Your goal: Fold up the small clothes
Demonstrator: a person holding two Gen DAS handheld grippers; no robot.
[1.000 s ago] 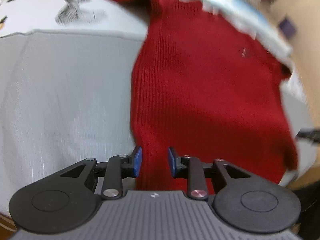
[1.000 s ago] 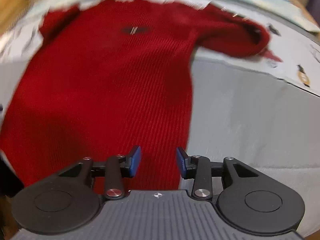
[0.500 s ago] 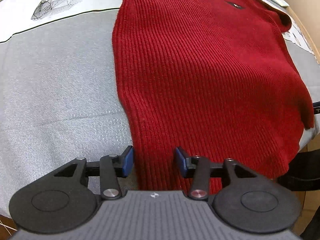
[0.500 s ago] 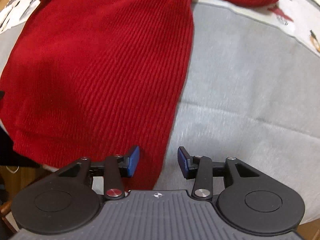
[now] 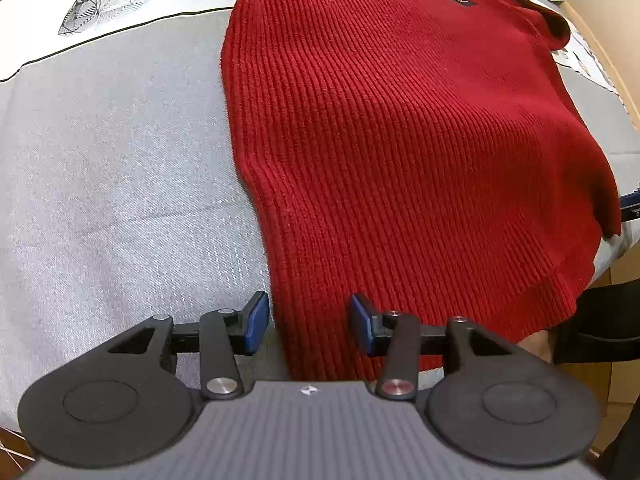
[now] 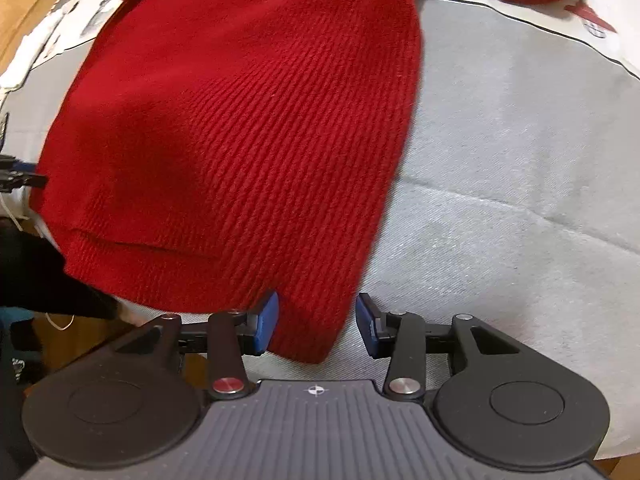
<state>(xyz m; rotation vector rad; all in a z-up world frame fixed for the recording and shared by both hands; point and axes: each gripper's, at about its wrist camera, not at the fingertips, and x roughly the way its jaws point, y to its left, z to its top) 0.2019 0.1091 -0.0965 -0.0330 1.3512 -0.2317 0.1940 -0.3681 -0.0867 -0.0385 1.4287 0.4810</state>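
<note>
A red ribbed knit sweater [image 5: 400, 128] lies flat on a grey cloth-covered table [image 5: 120, 184], hem toward me, a small dark logo on its chest. My left gripper [image 5: 310, 322] is open with its blue pads either side of the sweater's left hem corner. In the right wrist view the sweater [image 6: 248, 128] fills the left half, one sleeve stretching out at the top right. My right gripper [image 6: 316, 322] is open with its pads either side of the right hem corner. The hem hangs slightly over the table's near edge.
The tablecloth has a white border with a deer print [image 5: 92, 0] at the far left and small red prints [image 6: 588, 16] at the far right. The wooden floor [image 6: 24, 4] shows beyond the table. The other gripper's tip [image 6: 16, 174] shows at the left edge.
Both grippers have dropped to the sweater's hem at the near table edge, and their jaws have widened a little. The sweater now lies flat and still.
</note>
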